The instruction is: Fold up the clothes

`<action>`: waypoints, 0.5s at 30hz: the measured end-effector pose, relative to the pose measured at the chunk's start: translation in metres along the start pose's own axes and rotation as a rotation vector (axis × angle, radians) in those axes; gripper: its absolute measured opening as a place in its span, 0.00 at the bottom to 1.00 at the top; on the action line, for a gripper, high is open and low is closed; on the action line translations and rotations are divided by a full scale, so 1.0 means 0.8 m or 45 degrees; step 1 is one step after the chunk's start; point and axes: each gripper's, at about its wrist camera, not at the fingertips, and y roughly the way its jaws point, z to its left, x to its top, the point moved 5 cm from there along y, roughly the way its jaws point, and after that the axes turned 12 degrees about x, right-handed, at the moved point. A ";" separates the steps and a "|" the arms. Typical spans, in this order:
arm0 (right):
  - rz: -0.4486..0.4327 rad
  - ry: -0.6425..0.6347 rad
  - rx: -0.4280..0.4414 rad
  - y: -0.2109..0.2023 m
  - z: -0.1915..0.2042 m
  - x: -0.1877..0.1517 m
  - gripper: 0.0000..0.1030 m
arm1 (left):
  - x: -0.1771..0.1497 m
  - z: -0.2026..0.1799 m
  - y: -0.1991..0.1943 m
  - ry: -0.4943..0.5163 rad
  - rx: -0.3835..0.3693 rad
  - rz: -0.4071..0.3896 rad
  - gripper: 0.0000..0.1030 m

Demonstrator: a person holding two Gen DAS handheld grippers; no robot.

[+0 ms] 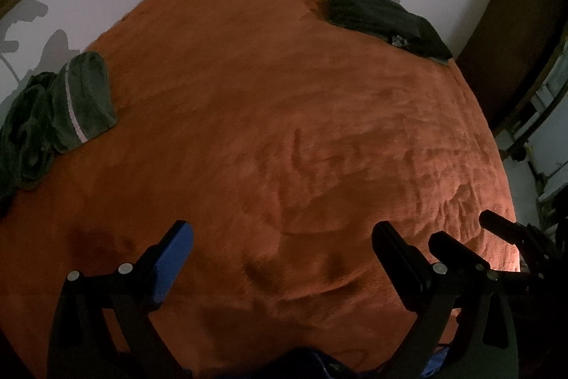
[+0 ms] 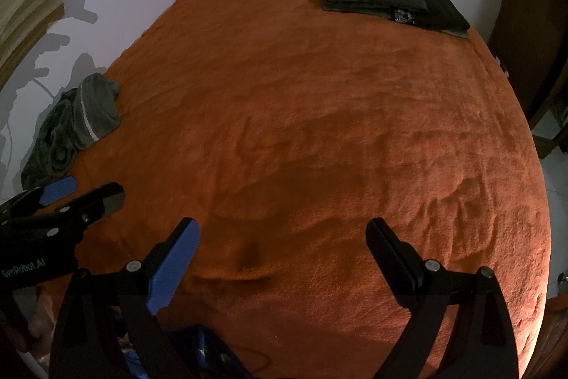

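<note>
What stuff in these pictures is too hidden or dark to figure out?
- Crumpled green clothes: left wrist view, the frame edge cuts them off, so the number of pieces is unclear.
- Small patch on the folded dark clothes: right wrist view, too small to read.
- Blue thing at the bottom: right wrist view, dark and blocked by the right hand-held gripper.
- Room beyond the bed: left wrist view, too dark on the right side.
</note>
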 end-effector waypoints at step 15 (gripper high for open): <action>-0.014 0.012 -0.004 -0.003 -0.002 0.001 0.92 | 0.002 -0.002 0.003 -0.012 -0.002 0.032 0.98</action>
